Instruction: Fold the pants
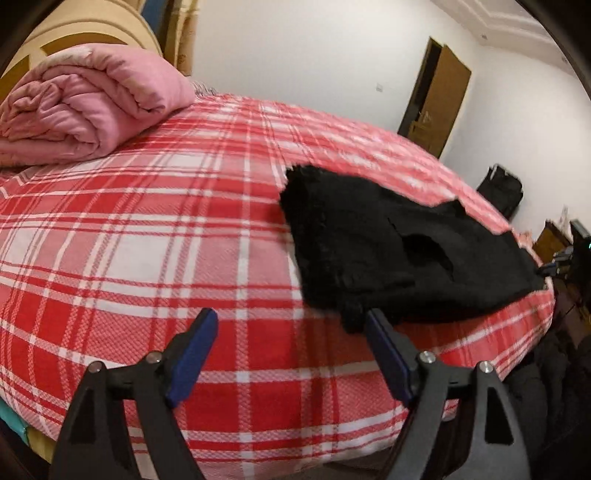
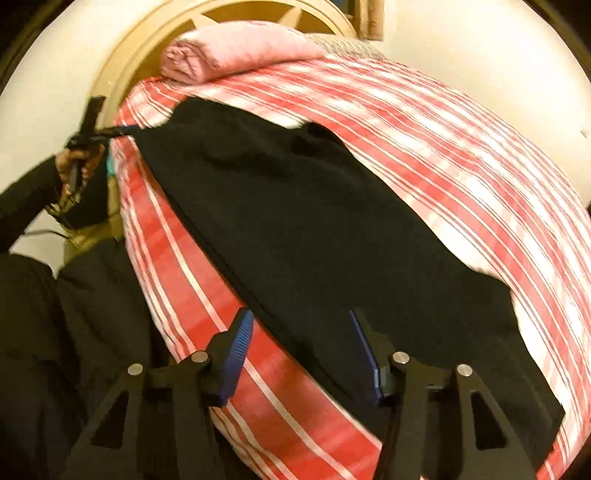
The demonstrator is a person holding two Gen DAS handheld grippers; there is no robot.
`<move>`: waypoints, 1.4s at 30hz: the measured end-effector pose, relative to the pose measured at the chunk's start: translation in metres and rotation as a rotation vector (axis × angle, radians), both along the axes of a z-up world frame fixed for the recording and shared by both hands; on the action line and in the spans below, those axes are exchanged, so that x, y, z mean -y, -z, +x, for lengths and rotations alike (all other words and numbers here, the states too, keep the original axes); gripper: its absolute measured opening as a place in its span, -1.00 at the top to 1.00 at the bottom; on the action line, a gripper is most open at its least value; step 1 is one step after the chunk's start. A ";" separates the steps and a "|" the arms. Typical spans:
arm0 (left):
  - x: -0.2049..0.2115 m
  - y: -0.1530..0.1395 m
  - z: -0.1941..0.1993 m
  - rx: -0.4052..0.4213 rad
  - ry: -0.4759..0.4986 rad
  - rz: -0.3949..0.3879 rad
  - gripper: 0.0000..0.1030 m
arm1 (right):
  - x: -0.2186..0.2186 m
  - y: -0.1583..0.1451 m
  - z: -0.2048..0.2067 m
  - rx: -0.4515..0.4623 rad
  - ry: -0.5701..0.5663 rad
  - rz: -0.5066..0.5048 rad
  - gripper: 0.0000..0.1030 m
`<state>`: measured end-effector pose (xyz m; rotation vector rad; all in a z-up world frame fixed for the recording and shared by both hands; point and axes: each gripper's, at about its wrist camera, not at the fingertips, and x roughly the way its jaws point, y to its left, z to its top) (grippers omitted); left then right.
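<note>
Black pants point(image 1: 388, 243) lie flat along the near edge of a bed with a red and white plaid cover point(image 1: 147, 229). In the left wrist view my left gripper point(image 1: 291, 321) is open, its right finger at a near corner of the pants. In the right wrist view the pants point(image 2: 314, 229) stretch from bottom right to upper left. My right gripper point(image 2: 301, 321) is open over the pants' near edge, holding nothing. The left gripper point(image 2: 110, 131) shows far off at the pants' other end.
A rolled pink quilt point(image 1: 81, 107) lies at the head of the bed by a wooden headboard point(image 2: 155, 33). A brown door point(image 1: 439, 99) and a dark bag point(image 1: 502, 188) stand by the far wall. The person's dark clothing point(image 2: 55, 332) is beside the bed.
</note>
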<state>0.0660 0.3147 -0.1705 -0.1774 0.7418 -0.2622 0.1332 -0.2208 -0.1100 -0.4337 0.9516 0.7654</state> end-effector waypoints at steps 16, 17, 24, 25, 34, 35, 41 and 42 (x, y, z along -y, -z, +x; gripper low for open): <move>0.031 -0.030 0.062 0.023 0.037 -0.135 -0.43 | -0.108 0.005 0.133 -0.099 0.163 0.226 -0.05; 0.040 -0.026 0.075 -0.009 0.045 -0.121 -0.40 | -0.115 0.011 0.147 -0.124 0.186 0.239 -0.05; 0.072 -0.011 0.112 -0.080 0.038 0.021 0.27 | -0.144 0.043 0.197 -0.192 0.210 0.175 0.94; 0.070 -0.013 0.115 -0.072 0.032 0.019 0.27 | -0.142 0.040 0.202 -0.187 0.222 0.189 0.94; 0.071 -0.009 0.125 -0.067 0.009 0.094 -0.06 | -0.143 0.068 0.229 -0.233 0.275 0.161 0.94; 0.073 -0.007 0.126 -0.062 0.000 0.121 -0.13 | -0.140 0.064 0.226 -0.218 0.275 0.173 0.81; 0.075 -0.027 0.107 -0.005 -0.061 0.162 -0.14 | -0.076 0.023 0.188 -0.142 0.267 0.151 -0.13; 0.075 -0.034 0.099 0.025 -0.070 0.181 -0.31 | -0.058 0.016 0.177 -0.114 0.280 0.131 -0.13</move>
